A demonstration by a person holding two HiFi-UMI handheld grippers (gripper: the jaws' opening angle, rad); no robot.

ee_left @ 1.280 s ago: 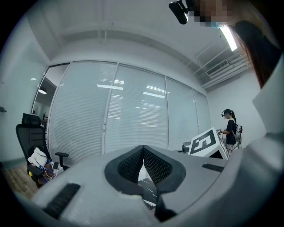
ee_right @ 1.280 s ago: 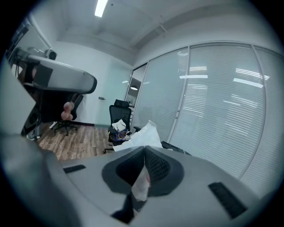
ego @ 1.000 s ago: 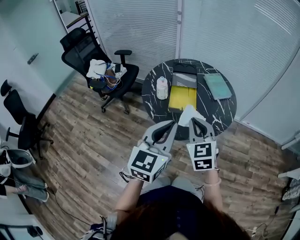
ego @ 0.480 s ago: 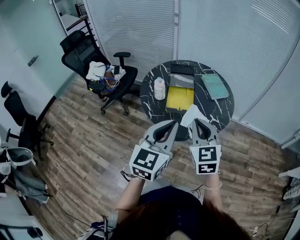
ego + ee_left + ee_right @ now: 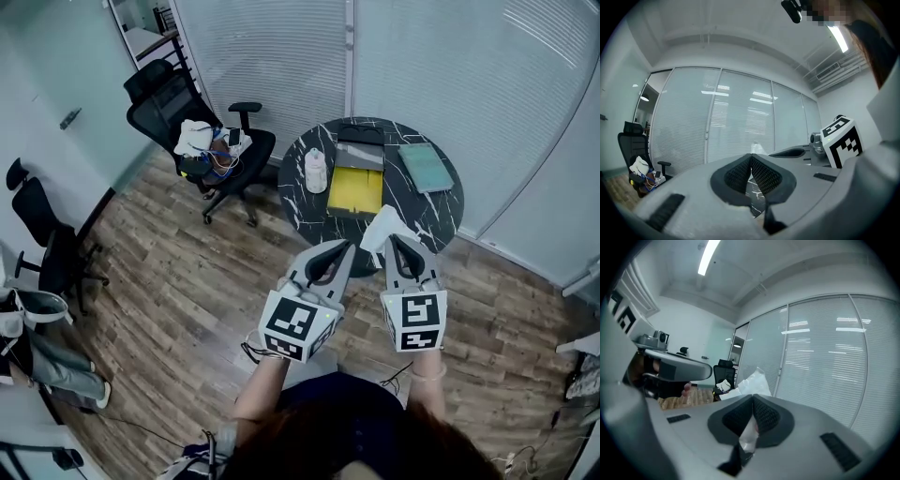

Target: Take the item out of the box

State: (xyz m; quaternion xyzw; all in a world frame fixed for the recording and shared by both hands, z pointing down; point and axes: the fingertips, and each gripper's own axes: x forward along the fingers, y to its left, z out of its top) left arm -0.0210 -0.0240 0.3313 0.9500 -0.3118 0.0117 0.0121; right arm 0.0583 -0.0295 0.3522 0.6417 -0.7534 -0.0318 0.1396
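Observation:
In the head view my right gripper (image 5: pixel 393 242) is shut on a white plastic bag (image 5: pixel 376 228), held up in front of me short of the round black marble table (image 5: pixel 427 211). The same bag (image 5: pixel 752 378) sticks up past the closed jaws in the right gripper view, a strip of it pinched between the pads. My left gripper (image 5: pixel 345 247) hangs beside it, shut with nothing in it; its pads (image 5: pixel 740 172) meet. On the table lies the open box (image 5: pixel 355 190) with a yellow inside and its grey lid (image 5: pixel 360 156) behind.
A white bottle (image 5: pixel 316 171) stands left of the box and a teal book (image 5: pixel 425 169) lies right of it. A black office chair (image 5: pixel 192 131) with clothes and cables stands left of the table. Glass walls with blinds close the back. Wood floor all round.
Both grippers have stayed almost still, the right one drifting slightly right with the bag. The head camera has shifted, so the table sits a little higher and further left.

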